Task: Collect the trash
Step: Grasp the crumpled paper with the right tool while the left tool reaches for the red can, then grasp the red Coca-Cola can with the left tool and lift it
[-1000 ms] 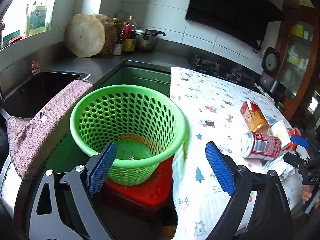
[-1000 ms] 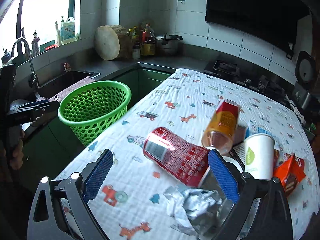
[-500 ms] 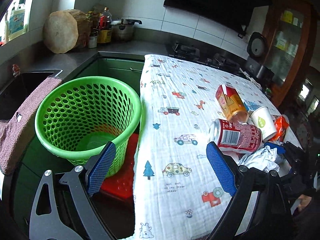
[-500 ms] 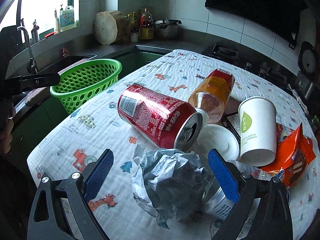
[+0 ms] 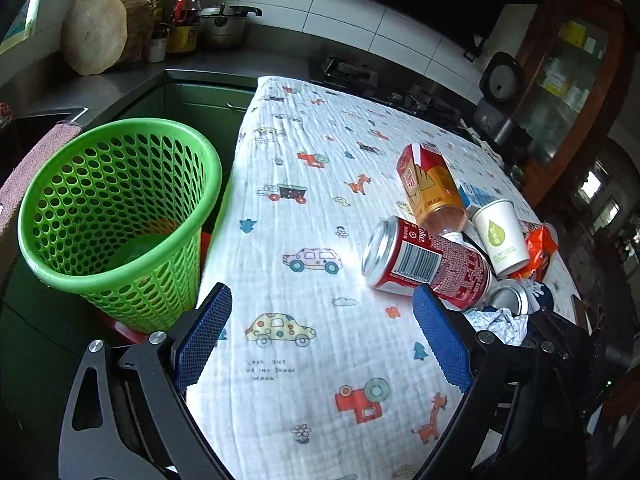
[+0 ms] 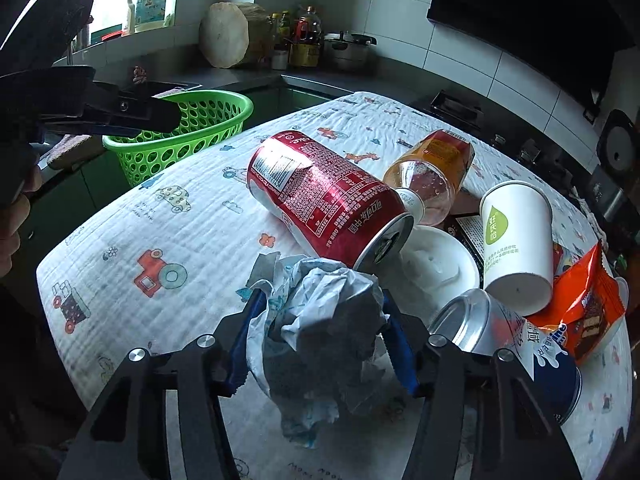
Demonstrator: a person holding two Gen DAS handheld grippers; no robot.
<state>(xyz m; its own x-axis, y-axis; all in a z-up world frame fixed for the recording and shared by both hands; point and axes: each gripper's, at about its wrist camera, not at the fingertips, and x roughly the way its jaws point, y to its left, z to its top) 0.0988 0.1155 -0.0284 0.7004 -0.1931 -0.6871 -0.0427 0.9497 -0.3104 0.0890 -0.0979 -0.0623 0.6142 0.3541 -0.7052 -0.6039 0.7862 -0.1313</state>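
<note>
My right gripper (image 6: 320,332) is shut on a crumpled wad of white and grey paper (image 6: 320,328) at the near edge of the trash pile. Behind it lie a red cola can (image 6: 324,200), an orange-labelled bottle (image 6: 432,172), a white paper cup (image 6: 516,240), a white lid (image 6: 436,264), a silver and blue can (image 6: 516,344) and an orange wrapper (image 6: 580,308). My left gripper (image 5: 320,336) is open and empty above the tablecloth, left of the red can (image 5: 428,264). The green basket (image 5: 116,216) stands off the table's left edge.
The table carries a white cloth with cartoon cars (image 5: 304,184). A pink towel (image 5: 24,168) hangs over the sink edge beside the basket. A chopping block (image 5: 100,36), bottles and a pot (image 5: 224,28) stand on the back counter. A stove (image 6: 460,108) is behind the table.
My right gripper moved forward and closed on the crumpled paper. My left gripper swung right, from over the basket to over the table, and stays open.
</note>
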